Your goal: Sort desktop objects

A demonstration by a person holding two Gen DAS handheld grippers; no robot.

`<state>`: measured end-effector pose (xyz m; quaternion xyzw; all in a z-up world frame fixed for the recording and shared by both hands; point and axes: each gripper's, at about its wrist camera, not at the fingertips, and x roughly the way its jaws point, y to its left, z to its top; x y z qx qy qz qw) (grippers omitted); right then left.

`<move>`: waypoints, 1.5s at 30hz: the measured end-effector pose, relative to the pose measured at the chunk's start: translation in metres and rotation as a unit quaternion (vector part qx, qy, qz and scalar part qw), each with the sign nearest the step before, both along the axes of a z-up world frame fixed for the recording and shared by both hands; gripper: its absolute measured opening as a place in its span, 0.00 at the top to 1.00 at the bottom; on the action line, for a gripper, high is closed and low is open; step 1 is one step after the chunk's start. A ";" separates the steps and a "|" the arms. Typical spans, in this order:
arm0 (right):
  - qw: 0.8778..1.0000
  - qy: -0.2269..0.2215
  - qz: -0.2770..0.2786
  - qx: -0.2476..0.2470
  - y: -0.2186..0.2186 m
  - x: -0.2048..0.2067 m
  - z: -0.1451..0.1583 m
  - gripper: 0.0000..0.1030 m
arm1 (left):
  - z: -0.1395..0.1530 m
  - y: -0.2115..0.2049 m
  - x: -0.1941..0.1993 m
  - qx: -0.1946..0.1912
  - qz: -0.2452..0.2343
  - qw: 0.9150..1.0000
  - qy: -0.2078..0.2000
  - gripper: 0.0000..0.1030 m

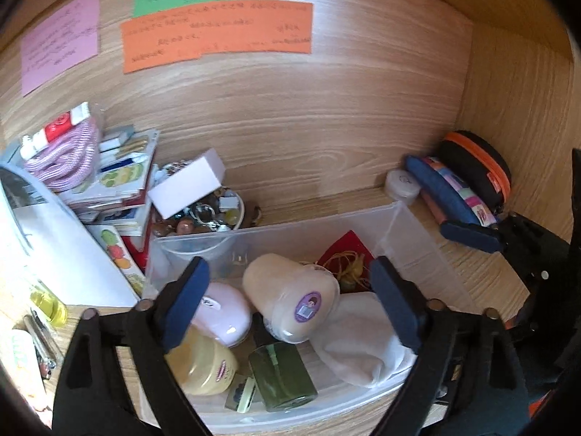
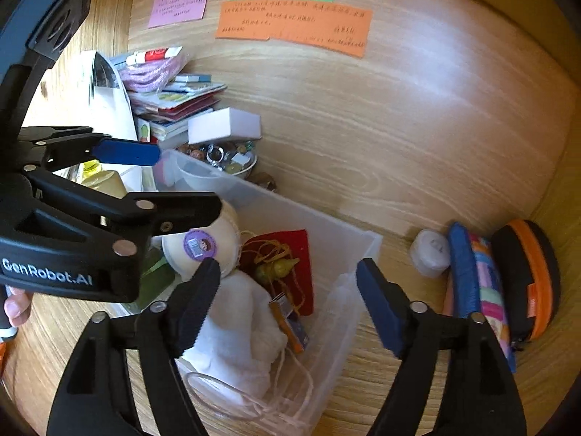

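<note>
A clear plastic bin (image 1: pixel 290 226) (image 2: pixel 312 218) stands on the wooden desk. In it lie a cream jar with a purple sticker (image 1: pixel 290 296) (image 2: pixel 203 247), a pink oval case (image 1: pixel 225 312), a yellow jar (image 1: pixel 203 367), a green bottle (image 1: pixel 281 376), a white cloth pouch (image 1: pixel 357 338) (image 2: pixel 239 330) and a red card with a yellow string charm (image 1: pixel 346 254) (image 2: pixel 279 265). My left gripper (image 1: pixel 290 276) (image 2: pixel 170 181) hangs open over the jar, pads clear of it. My right gripper (image 2: pixel 288 272) (image 1: pixel 472 234) is open above the bin's right end, holding nothing.
A pile of booklets with a purple cord (image 1: pixel 69 152) and a bowl of trinkets under a white box (image 1: pixel 187 187) crowd the back left. A small white pot (image 2: pixel 430 252), a blue striped pouch (image 2: pixel 475 283) and a black-orange case (image 2: pixel 526 276) fill the right corner. Paper notes (image 1: pixel 218 32) hang on the back panel.
</note>
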<state>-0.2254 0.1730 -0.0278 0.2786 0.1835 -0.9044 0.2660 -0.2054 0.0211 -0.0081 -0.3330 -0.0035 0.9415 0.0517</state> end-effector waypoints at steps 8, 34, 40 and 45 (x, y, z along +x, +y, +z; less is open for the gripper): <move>1.000 0.007 -0.024 0.002 0.011 0.015 0.008 0.18 | 0.010 -0.011 0.021 0.012 0.022 1.000 -0.005 0.04; 0.993 0.000 -0.087 -0.082 0.048 0.117 0.008 0.02 | 0.029 0.012 0.168 -0.023 0.056 0.991 0.116 0.01; 0.987 0.014 -0.108 -0.116 0.056 0.137 0.017 0.00 | 0.024 0.008 0.181 -0.017 0.096 0.988 0.120 0.01; 0.986 0.031 -0.126 -0.107 0.057 0.149 0.018 0.00 | 0.018 0.008 0.184 -0.008 0.096 0.989 0.115 0.01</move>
